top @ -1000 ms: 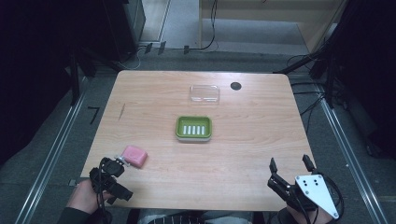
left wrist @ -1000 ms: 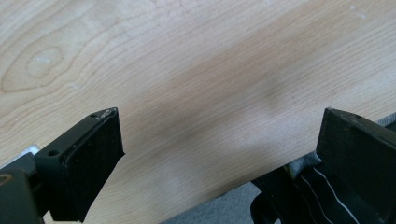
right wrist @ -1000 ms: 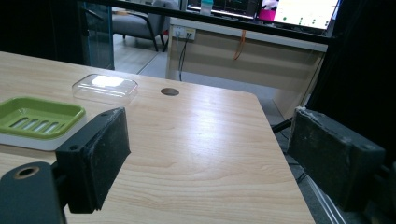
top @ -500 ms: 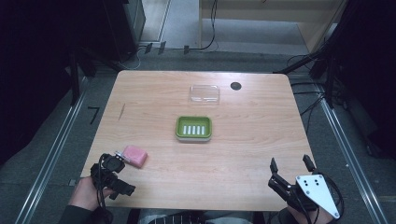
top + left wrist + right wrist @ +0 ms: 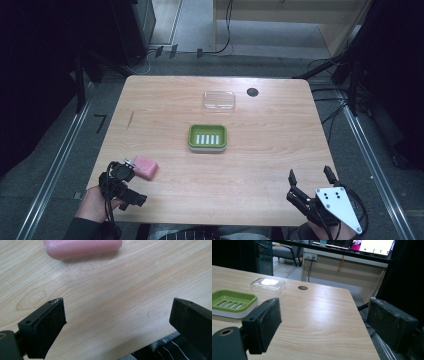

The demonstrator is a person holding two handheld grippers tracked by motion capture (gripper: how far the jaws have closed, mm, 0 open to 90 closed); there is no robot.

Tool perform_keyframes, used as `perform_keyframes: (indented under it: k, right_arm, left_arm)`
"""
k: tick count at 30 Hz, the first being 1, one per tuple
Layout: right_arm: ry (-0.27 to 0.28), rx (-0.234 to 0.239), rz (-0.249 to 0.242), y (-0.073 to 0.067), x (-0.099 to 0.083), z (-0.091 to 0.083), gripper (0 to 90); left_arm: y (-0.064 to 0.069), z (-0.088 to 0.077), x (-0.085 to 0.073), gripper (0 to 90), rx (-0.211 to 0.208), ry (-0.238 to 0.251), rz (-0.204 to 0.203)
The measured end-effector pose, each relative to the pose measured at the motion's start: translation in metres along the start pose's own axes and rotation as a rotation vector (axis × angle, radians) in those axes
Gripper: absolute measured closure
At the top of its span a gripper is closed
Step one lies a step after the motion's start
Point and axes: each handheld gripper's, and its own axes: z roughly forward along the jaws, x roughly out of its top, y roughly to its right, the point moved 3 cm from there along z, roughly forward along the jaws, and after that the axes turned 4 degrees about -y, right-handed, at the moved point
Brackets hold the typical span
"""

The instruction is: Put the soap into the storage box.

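A pink bar of soap (image 5: pixel 145 166) lies near the table's front left corner; in the left gripper view the soap (image 5: pixel 82 248) sits at the top edge, beyond the jaws. My left gripper (image 5: pixel 131 181) hovers just beside it on the person's side, tilted down at the wood. It is open (image 5: pixel 117 302), with only bare table between its jaws. A green soap dish (image 5: pixel 207 137) with white slots rests mid-table. My right gripper (image 5: pixel 309 175) stands open at the front right edge, empty (image 5: pixel 323 301), and faces the dish (image 5: pixel 233 302).
A clear plastic lid (image 5: pixel 219 100) lies behind the dish, and beside it is a black round hole (image 5: pixel 252 92) in the tabletop. The table's right edge (image 5: pixel 362 322) runs close to my right gripper. Dark stands and cables surround the table.
My left gripper has shifted slightly beside the soap and turned a little. The soap, the dish and the right gripper have stayed put.
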Motion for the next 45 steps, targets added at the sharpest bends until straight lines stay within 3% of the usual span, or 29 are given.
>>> perform_keyframes:
  k: [8, 42, 45]
  right_arm:
    - [0.000, 0.000, 0.004, 0.000, 0.000, 0.000, 12.7]
    - [-0.003, -0.005, 0.006, 0.001, 0.000, 0.000, 12.7]
    - [-0.005, -0.004, 0.005, 0.000, 0.000, 0.000, 12.7]
  left_arm:
    - [-0.006, -0.010, 0.010, 0.0, -0.004, 0.068, -0.030]
    - [-0.016, -0.006, 0.053, 0.0, 0.033, 0.055, -0.039]
    - [-0.016, -0.005, 0.055, 0.0, 0.011, 0.063, -0.045]
